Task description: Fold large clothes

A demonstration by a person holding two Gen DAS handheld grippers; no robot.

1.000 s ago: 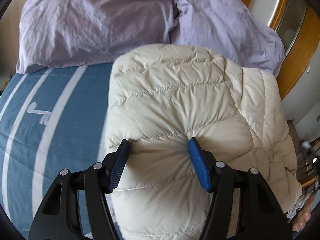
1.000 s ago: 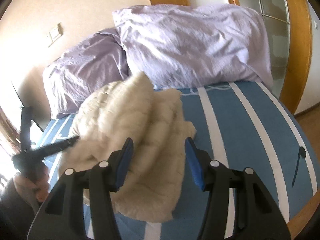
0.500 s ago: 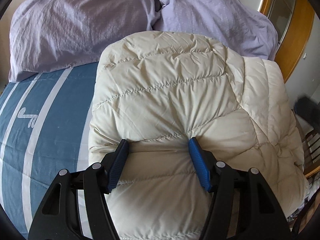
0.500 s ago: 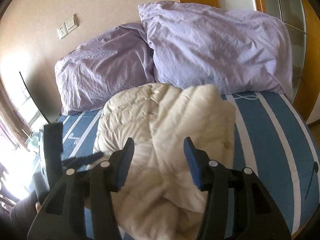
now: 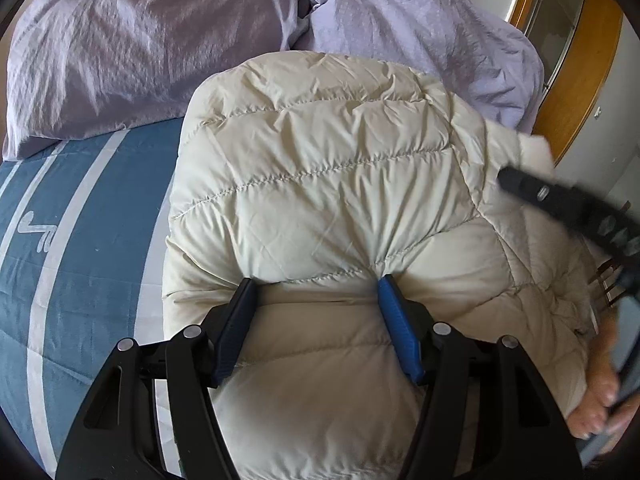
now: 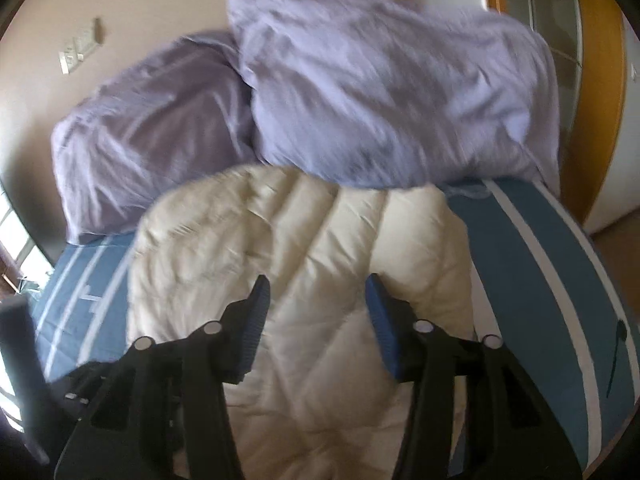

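A cream quilted down jacket [image 5: 328, 184] lies folded on the blue striped bed, its far end against the pillows. It also shows in the right wrist view [image 6: 296, 248], which is blurred. My left gripper [image 5: 316, 284] is open and presses down on the jacket's near part, its blue pads wide apart with padding bulging between them. My right gripper [image 6: 316, 284] is open and hovers over the jacket's near part, holding nothing. In the left wrist view the right gripper's black body [image 5: 568, 208] and the hand holding it are at the jacket's right edge.
Two lilac pillows [image 5: 144, 44] [image 6: 392, 92] lie at the head of the bed. The blue bedcover with white stripes [image 5: 76, 240] [image 6: 548, 272] spreads on both sides of the jacket. A wooden wardrobe frame [image 5: 576, 80] stands to the right. A wall socket [image 6: 78, 50] is on the beige wall.
The right gripper has swung over the jacket, and the raised part of the jacket now lies flat on the bed. The left gripper has stayed pressed on the jacket and edged forward.
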